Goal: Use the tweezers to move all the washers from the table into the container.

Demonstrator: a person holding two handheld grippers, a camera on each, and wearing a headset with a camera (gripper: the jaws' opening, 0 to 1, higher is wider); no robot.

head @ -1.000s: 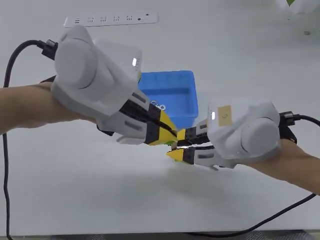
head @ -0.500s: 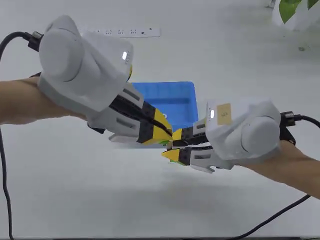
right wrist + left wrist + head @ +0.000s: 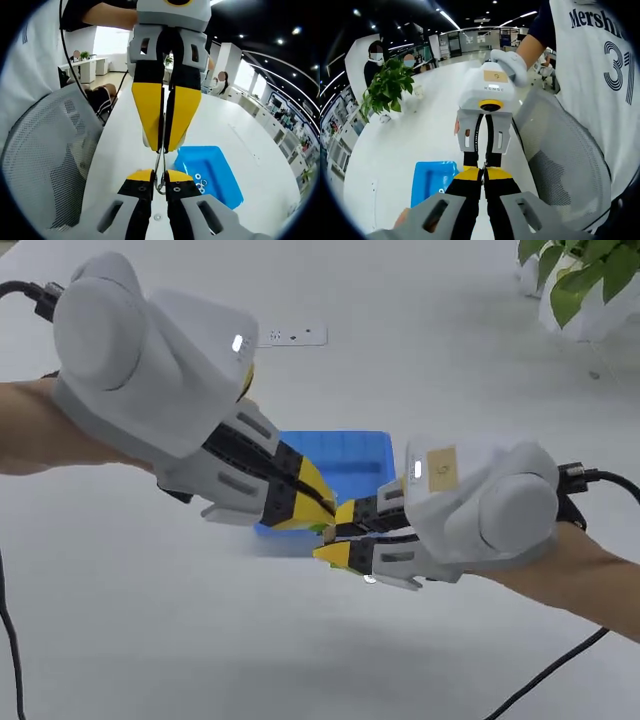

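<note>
The metal tweezers run between the two grippers, which meet tip to tip above the table. In the head view my left gripper comes in from the left and my right gripper from the right. Each has its yellow-tipped jaws shut on the tweezers, as both gripper views show. The blue container sits just behind the tips and holds several washers. One washer lies on the white table below my right gripper. My left gripper faces the right one, with the container to its lower left.
A white power strip lies at the back of the table. A potted plant stands at the far right. A cable trails from the right gripper across the table's front. A mesh chair is beside the table.
The head camera has tilted up, so the container and power strip sit lower in the picture. Both grippers stay tip to tip on the tweezers, and the left one has risen a little.
</note>
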